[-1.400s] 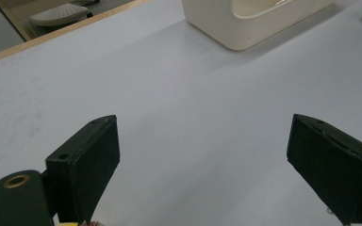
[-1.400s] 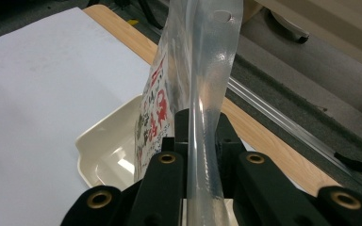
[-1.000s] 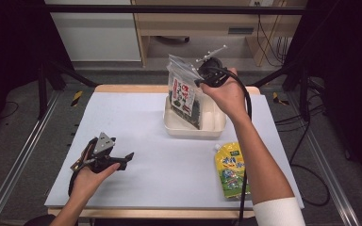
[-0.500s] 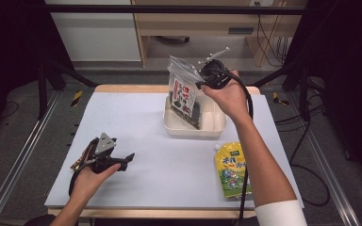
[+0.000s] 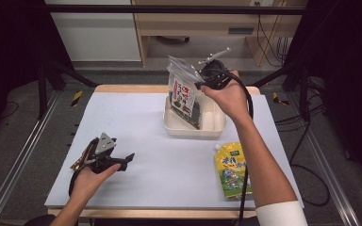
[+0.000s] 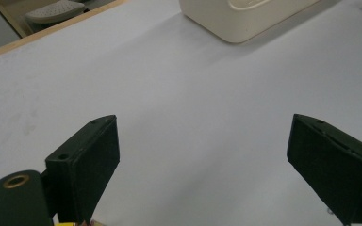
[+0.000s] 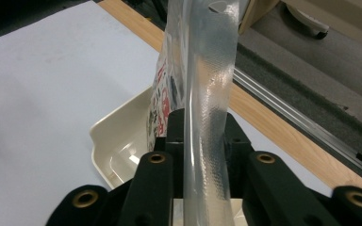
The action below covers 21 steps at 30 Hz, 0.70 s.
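The right gripper [image 5: 199, 81], jaws just easing apart around the clear printed snack bag [image 5: 183, 94], has it standing in the far cream plastic tray [image 5: 217, 127], while the yellow spouted pouch [image 5: 232, 168] waits near-right and the left gripper [image 5: 122, 160] rests open.

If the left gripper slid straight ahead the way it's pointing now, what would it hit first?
Probably the cream tray. The left gripper has open jaws with bare table ahead, and the tray's corner sits farther along, slightly to one side, so it might only graze it.

Both grippers are black. The left gripper [image 5: 122, 160] bears a grey three-cornered plate. The right gripper [image 5: 200, 77] trails a black cable [image 5: 245, 94] past a white sleeve [image 5: 280, 214].
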Available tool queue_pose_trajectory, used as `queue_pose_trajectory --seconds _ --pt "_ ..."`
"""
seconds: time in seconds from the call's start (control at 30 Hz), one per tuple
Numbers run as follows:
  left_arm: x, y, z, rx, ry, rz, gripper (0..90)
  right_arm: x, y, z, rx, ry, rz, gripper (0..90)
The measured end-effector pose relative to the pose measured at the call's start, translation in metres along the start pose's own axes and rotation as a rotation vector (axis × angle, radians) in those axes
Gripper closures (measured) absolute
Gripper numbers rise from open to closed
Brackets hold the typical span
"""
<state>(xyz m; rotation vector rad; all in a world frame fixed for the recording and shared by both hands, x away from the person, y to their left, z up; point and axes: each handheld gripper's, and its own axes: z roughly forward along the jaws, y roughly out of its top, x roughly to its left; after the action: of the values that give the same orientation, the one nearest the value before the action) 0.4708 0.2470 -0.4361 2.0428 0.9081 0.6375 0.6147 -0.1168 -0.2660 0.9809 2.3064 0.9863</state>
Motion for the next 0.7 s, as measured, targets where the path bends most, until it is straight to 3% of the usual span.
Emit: queue_pose_trajectory --seconds 0.27,0.3,0.33,0.47,0.5,0.6,0.7 --pt "-0.001 0.000 0.001 0.004 -0.004 0.004 9.8 0.001 0.000 -0.002 -0.017 0.001 -0.003 65.8" --pt "-0.001 0.000 0.001 0.006 -0.005 0.006 9.8 0.001 0.000 -0.003 -0.020 0.002 -0.003 63.5" --pt "-0.001 0.000 0.001 0.007 -0.004 0.008 9.7 0.003 0.000 -0.004 -0.032 0.006 -0.005 55.3" --pt "-0.001 0.000 0.001 0.009 -0.003 0.010 9.7 0.005 -0.001 -0.011 -0.059 0.007 -0.014 46.0" --pt "-0.001 0.000 0.002 0.010 -0.004 0.015 9.6 0.007 -0.002 -0.021 -0.092 -0.014 -0.029 37.5" --pt "-0.002 0.000 0.002 0.012 0.000 0.022 9.6 0.009 -0.005 -0.040 -0.148 -0.043 -0.053 30.4" --pt "-0.003 0.001 0.000 0.008 0.006 0.030 9.6 0.012 -0.017 -0.061 -0.209 -0.051 -0.058 30.2"
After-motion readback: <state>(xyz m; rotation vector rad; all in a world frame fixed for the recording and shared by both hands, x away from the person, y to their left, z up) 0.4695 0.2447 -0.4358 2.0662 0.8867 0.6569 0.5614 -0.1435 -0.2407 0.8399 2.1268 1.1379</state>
